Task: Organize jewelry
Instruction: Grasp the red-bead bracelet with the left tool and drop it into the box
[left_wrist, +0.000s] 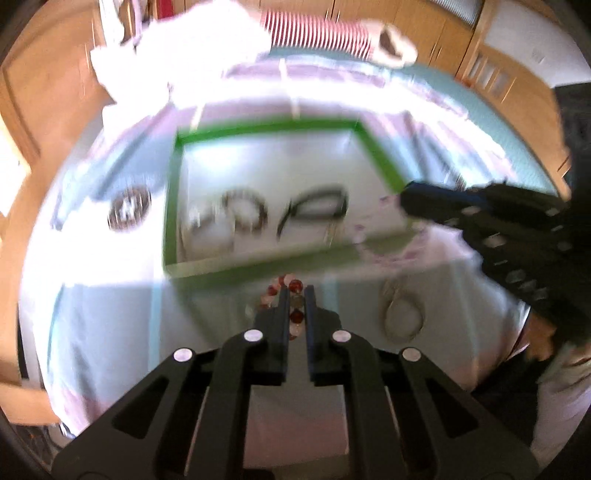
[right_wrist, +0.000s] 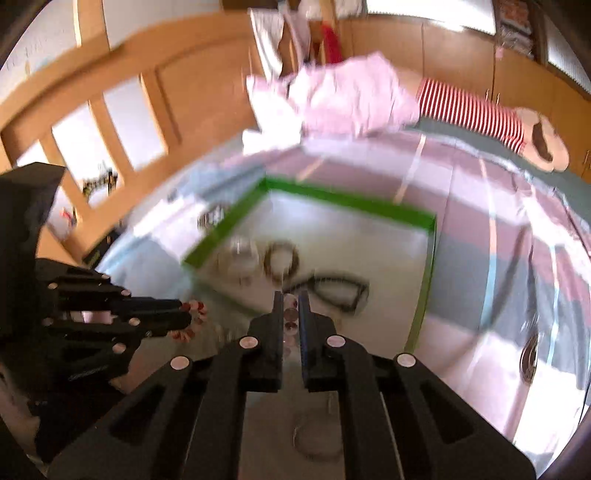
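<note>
Both views are motion-blurred. My left gripper (left_wrist: 296, 291) is shut on a red and pale bead bracelet (left_wrist: 295, 316), just short of the near edge of a white sheet with a green tape border (left_wrist: 376, 155). My right gripper (right_wrist: 291, 295) is shut on a pale pink bead bracelet (right_wrist: 291, 316) over the sheet's near edge. On the sheet lie a dark cord bracelet (left_wrist: 321, 208) and a brown bead ring (left_wrist: 247, 214), which also shows in the right wrist view (right_wrist: 281, 260). The right gripper shows at the right of the left wrist view (left_wrist: 406, 201); the left gripper shows at the left of the right wrist view (right_wrist: 186, 315).
The sheet lies on a pale checked cloth (left_wrist: 103, 314). A dark bead bracelet (left_wrist: 129, 208) lies left of the sheet and a thin chain loop (left_wrist: 402, 317) lies near its right front. Pink clothing (right_wrist: 351, 99) and a red-striped item (right_wrist: 476, 110) lie at the far edge.
</note>
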